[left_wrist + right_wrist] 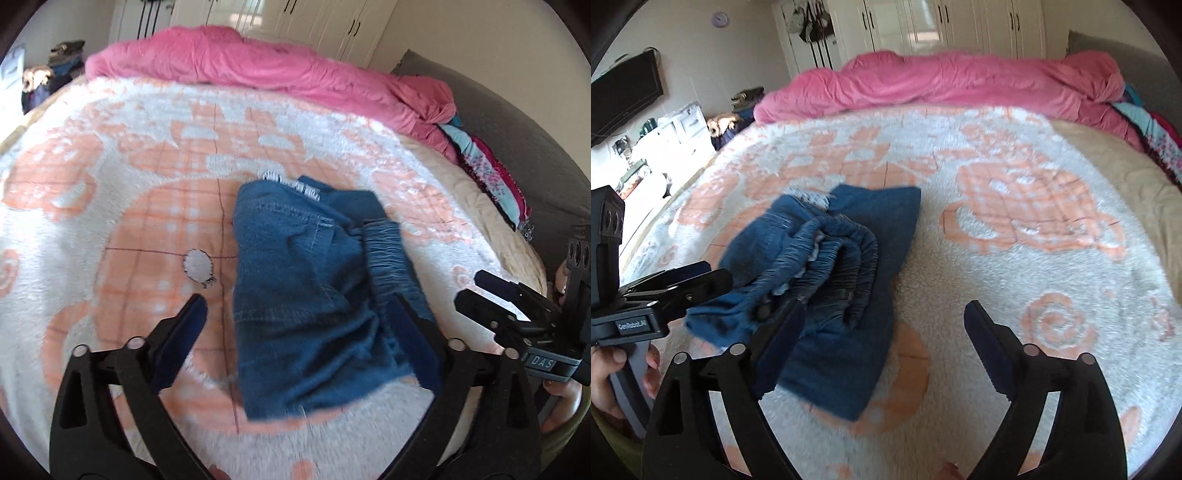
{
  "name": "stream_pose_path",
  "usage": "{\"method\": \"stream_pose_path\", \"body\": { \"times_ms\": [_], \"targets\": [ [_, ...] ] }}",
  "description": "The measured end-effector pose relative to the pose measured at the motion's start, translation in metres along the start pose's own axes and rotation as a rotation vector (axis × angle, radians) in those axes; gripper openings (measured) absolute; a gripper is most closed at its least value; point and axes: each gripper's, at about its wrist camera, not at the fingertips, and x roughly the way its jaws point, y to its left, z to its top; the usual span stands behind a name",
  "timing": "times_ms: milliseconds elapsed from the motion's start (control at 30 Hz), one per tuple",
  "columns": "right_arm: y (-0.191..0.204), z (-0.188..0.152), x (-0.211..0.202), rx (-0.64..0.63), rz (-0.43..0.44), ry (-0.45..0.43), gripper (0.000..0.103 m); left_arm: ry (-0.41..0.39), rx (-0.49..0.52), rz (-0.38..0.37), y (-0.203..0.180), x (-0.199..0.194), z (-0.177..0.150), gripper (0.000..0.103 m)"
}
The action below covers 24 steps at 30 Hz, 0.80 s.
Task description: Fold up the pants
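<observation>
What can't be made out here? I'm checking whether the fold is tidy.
- Pants, left wrist view: near edge blurred; right side behind the left tongs' finger.
- Pants, right wrist view: near-left corner behind the right tongs' finger; layers under the waistband hidden.

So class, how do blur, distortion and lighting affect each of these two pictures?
Left wrist view: fisheye bends the bed's blanket into a dome; the jeans are smeared at the near edge. Right wrist view: same curvature, soft jeans, bright daylight washing out the shelves at left.

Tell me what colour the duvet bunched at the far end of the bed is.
Pink; the duvet shows best in the right wrist view.
</observation>
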Motion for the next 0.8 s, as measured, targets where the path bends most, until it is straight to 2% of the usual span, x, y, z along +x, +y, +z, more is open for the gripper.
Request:
{"method": "stream_pose_path", "body": {
  "times_ms": [133,367,800],
  "targets": [
    [0.005,-0.010,-0.024,-0.006,0.012,-0.059,0.097,-0.052,0.001,0.002,-0.003,-0.030,-0.009,0.093],
    [0.018,-0.029,-0.060,-0.031,0.003,-0.146,0.098,-0.068,-0.019,0.047,-0.006,-0.062,-0.039,0.093],
    [0.027,-0.059,-0.077,-0.022,0.018,-0.141,0.098,-0.043,-0.053,0.065,-0.009,-0.082,-0.092,0.094]
  ]
}}
